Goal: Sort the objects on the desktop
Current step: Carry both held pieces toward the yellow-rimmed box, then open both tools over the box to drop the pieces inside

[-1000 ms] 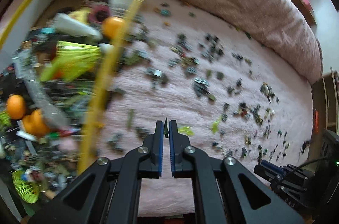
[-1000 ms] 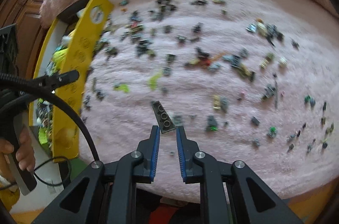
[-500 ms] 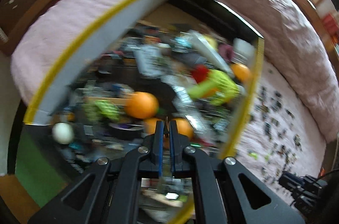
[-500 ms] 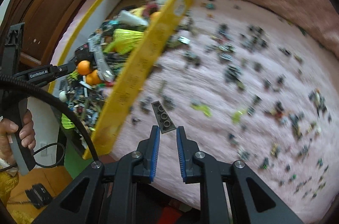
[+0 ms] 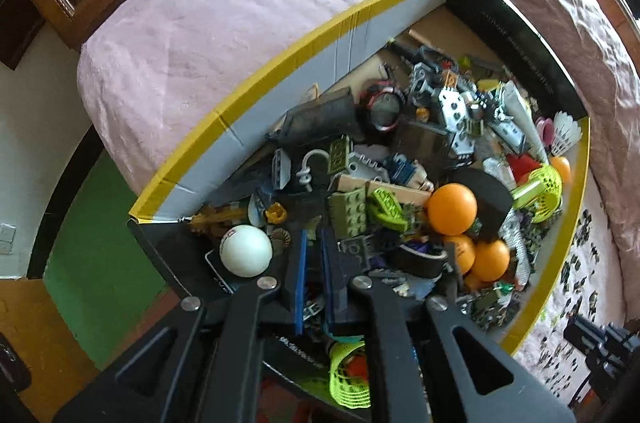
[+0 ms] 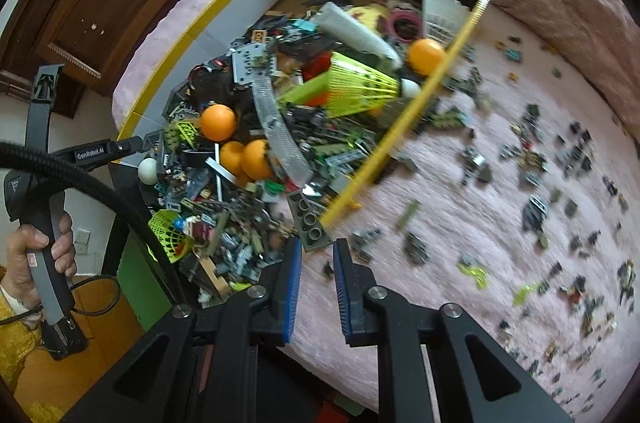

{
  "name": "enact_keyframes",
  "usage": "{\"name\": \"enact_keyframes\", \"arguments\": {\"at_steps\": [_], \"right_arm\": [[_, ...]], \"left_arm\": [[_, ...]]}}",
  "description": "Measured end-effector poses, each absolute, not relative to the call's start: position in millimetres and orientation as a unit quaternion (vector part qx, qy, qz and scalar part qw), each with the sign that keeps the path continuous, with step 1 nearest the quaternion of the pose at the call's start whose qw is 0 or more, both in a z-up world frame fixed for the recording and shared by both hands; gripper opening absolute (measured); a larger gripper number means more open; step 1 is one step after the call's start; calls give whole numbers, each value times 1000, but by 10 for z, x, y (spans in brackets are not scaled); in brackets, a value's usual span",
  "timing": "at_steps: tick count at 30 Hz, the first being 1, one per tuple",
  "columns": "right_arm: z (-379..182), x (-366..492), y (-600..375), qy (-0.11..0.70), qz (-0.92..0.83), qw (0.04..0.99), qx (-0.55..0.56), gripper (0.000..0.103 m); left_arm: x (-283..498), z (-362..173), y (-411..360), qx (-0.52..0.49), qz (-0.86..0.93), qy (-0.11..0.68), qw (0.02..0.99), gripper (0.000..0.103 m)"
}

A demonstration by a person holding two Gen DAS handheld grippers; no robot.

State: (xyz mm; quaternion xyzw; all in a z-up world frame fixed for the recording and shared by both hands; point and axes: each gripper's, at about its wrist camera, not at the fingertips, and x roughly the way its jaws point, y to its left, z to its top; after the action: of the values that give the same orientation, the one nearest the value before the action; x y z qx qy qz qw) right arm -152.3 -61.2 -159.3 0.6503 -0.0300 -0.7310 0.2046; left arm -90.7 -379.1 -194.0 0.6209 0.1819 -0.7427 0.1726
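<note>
Pink fleece bedding (image 6: 460, 223) fills my right wrist view, strewn with small bricks, with the yellow-rimmed box (image 5: 280, 63) sitting on it at the left. Nearest me, my right gripper (image 6: 316, 255) has its blue pads apart with a dark grey studded plate (image 6: 308, 219) standing between the tips; I think it touches the left pad only, though blur makes that uncertain. It has swung further left than half a second ago, so the plate now sits at the box's near wall. My left gripper (image 5: 314, 243) hangs over the box, its pads a little apart where they were nearly together before; whatever slim piece they carried no longer shows. Just beyond its tips lie an olive brick (image 5: 348, 211), a white ball (image 5: 246, 250) and orange balls (image 5: 452, 209).
</note>
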Motion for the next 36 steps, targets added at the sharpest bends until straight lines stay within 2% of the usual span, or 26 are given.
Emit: {"name": "enact_keyframes", "arguments": {"at_steps": [2, 3, 4, 6, 7, 10, 27, 29, 30, 36], "right_arm": [[-1607, -1577, -691, -24, -730, 209, 650, 16], [-1606, -1603, -722, -19, -728, 215, 650, 16], [-1608, -1630, -749, -16, -729, 216, 649, 16], [-1606, -1710, -794, -13, -731, 218, 647, 17], [-1603, -1750, -811, -12, -732, 219, 645, 16], [-1615, -1936, -832, -15, -739, 212, 639, 16], [-1491, -3265, -1108, 4, -791, 171, 587, 18], [-1455, -3328, -1121, 1, -793, 166, 587, 28], [-1438, -3345, -1117, -2, -793, 164, 586, 37], [-1315, -3294, -1028, -22, -795, 158, 585, 41]], "left_arm": [[-905, -1957, -3807, 625, -740, 181, 169, 14], [-910, -1950, -3821, 626, -740, 181, 169, 26], [-905, -1952, -3824, 624, -740, 183, 170, 44], [-876, -1934, -3834, 613, -745, 187, 183, 61], [-879, -1930, -3840, 610, -747, 186, 189, 65], [-887, -1937, -3848, 605, -748, 186, 198, 69], [-842, -1933, -3782, 613, -745, 184, 187, 71], [-850, -1928, -3776, 612, -746, 185, 186, 72], [-851, -1926, -3772, 612, -746, 185, 186, 74], [-916, -1879, -3688, 616, -747, 183, 170, 77]]}}
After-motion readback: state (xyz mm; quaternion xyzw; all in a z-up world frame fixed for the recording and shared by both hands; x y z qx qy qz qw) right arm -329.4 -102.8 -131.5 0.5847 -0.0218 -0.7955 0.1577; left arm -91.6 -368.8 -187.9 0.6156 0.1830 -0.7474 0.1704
